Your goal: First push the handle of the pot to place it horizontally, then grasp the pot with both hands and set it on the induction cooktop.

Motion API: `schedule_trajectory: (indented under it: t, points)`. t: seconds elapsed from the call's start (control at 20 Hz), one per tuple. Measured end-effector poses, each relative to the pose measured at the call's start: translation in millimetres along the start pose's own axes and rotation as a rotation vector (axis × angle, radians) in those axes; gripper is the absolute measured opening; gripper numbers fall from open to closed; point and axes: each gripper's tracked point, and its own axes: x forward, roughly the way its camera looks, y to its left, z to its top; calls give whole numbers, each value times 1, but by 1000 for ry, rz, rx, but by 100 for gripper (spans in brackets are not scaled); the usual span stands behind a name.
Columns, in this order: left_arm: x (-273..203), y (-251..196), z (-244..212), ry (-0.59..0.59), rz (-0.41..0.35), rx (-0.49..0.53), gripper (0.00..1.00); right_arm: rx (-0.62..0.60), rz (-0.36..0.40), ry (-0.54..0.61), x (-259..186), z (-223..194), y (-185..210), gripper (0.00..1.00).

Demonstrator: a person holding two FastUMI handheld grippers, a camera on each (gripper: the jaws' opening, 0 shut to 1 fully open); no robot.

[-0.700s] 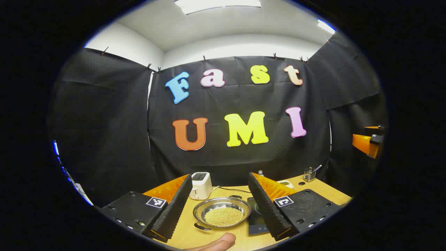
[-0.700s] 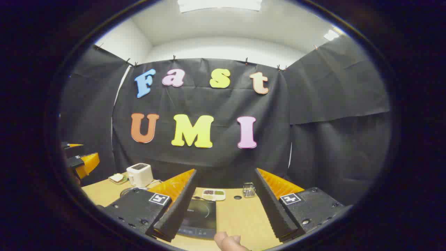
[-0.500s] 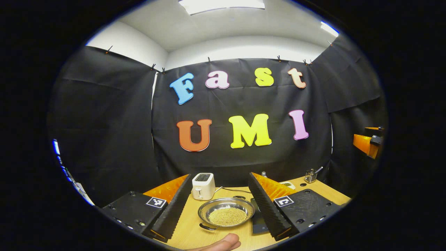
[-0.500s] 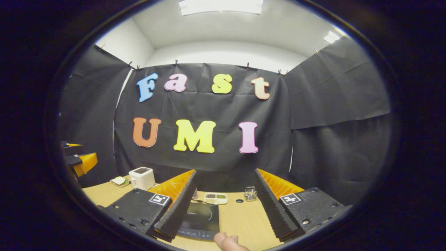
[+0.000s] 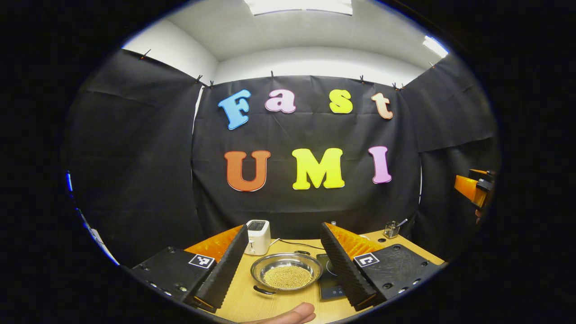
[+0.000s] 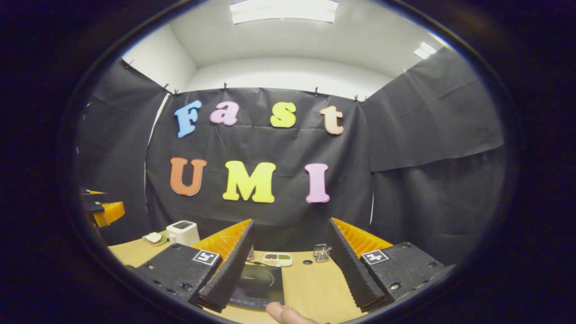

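I see left gripper (image 5: 284, 263) spread wide above pot (image 5: 286, 271); right gripper (image 6: 291, 265) wide too, induction cooktop (image 6: 258, 285) below, nothing held

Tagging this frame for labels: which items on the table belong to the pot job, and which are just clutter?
Job:
pot with its handle
induction cooktop
left gripper and right gripper, jaws open

Clutter:
toaster
divided snack tray
small wire holder
small dish beside the toaster
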Motion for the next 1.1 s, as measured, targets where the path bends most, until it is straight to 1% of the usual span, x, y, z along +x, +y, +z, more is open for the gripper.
schedule_trajectory:
  t: [0.05,0.1,0.15,0.2,0.35,0.4,0.45,0.55,0.6,0.65,0.7,0.75,0.8,0.85,0.9,0.95,1.0,1.05,1.1]
  points:
    - [0,-1,2,-6,-3,5,96,3,4,-1,0,1,0,96]
    - [-2,-1,3,-11,-4,12,96,6,10,-2,-1,2,3,96]
    - [-3,-2,4,-15,-7,15,96,9,14,2,0,0,4,100]
    - [-3,-3,3,-16,-12,15,96,15,18,4,-1,1,5,96]
    - [-5,-6,-2,0,-51,5,96,20,34,10,0,-3,11,96]
    - [-7,-8,-2,-1,-59,7,90,16,34,10,1,-4,11,96]
    - [-8,-10,-5,4,-61,6,96,13,32,9,1,-4,10,96]
    - [-7,-23,-9,11,-100,-5,95,13,33,11,1,-5,10,96]
    - [-5,-27,-11,24,-122,-8,90,16,34,12,1,-5,10,96]
    - [-4,-30,-15,28,-146,-10,81,18,34,11,0,-5,10,96]
    - [-1,-36,-16,35,-174,-10,79,20,33,12,0,-6,9,96]
    - [1,-39,-22,61,-190,-8,70,21,30,10,0,-6,7,96]
    - [1,-45,-30,81,-224,-7,53,21,28,9,0,-6,5,96]
    - [4,-46,-36,99,-231,-11,51,21,26,5,0,-6,4,96]
    - [7,-45,-41,117,-231,-13,34,21,25,3,1,-6,5,96]
    - [10,-46,-47,131,-238,-13,36,20,24,4,1,-6,5,96]
    - [15,-45,-54,153,-239,-9,34,19,23,7,2,-7,4,96]
    - [19,-42,-62,171,-234,-6,14,18,25,9,1,-8,5,96]
    - [23,-40,-70,188,-227,-7,8,16,28,11,1,-8,7,96]
